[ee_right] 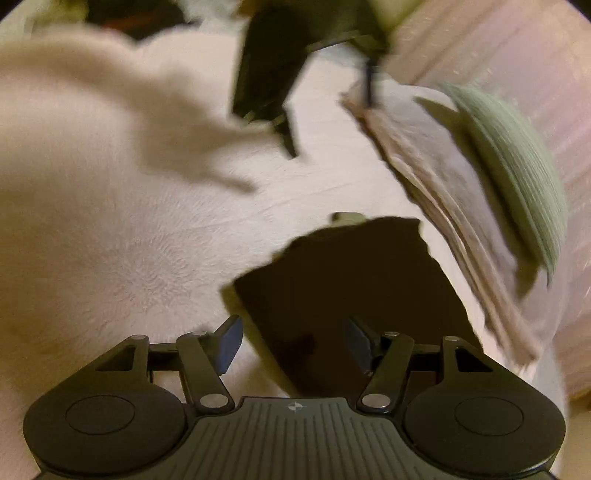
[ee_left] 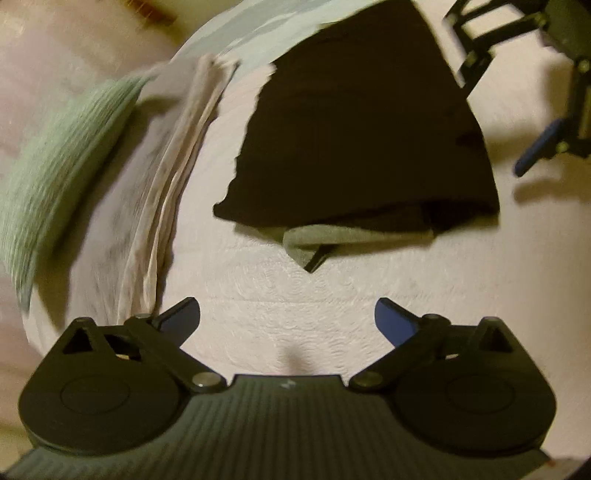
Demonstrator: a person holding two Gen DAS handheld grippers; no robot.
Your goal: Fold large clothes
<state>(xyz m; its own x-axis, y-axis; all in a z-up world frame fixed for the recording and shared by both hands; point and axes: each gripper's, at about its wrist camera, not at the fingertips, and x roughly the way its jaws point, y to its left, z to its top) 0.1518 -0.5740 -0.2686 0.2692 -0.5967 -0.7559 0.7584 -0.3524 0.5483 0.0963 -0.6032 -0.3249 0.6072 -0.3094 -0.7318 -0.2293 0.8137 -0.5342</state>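
A black garment [ee_left: 351, 129] lies folded flat on the white bedspread [ee_left: 295, 317], and a grey inner layer [ee_left: 332, 236] pokes out at its near edge. My left gripper [ee_left: 288, 317] stands open above the bare spread, short of that edge, holding nothing. My right gripper [ee_left: 506, 110] hovers open at the garment's right side. In the right wrist view the right gripper [ee_right: 293, 332] is open above a corner of the black garment [ee_right: 351, 295], one finger over the cloth and one over the spread. The left gripper [ee_right: 269, 127] shows blurred beyond it.
A stack of folded clothes lies beside the garment: beige and pale pieces [ee_left: 177, 166] with a green ribbed one [ee_left: 55, 166] on the outer side, also in the right wrist view [ee_right: 509, 166]. A light blue patterned cloth [ee_left: 258, 26] lies behind.
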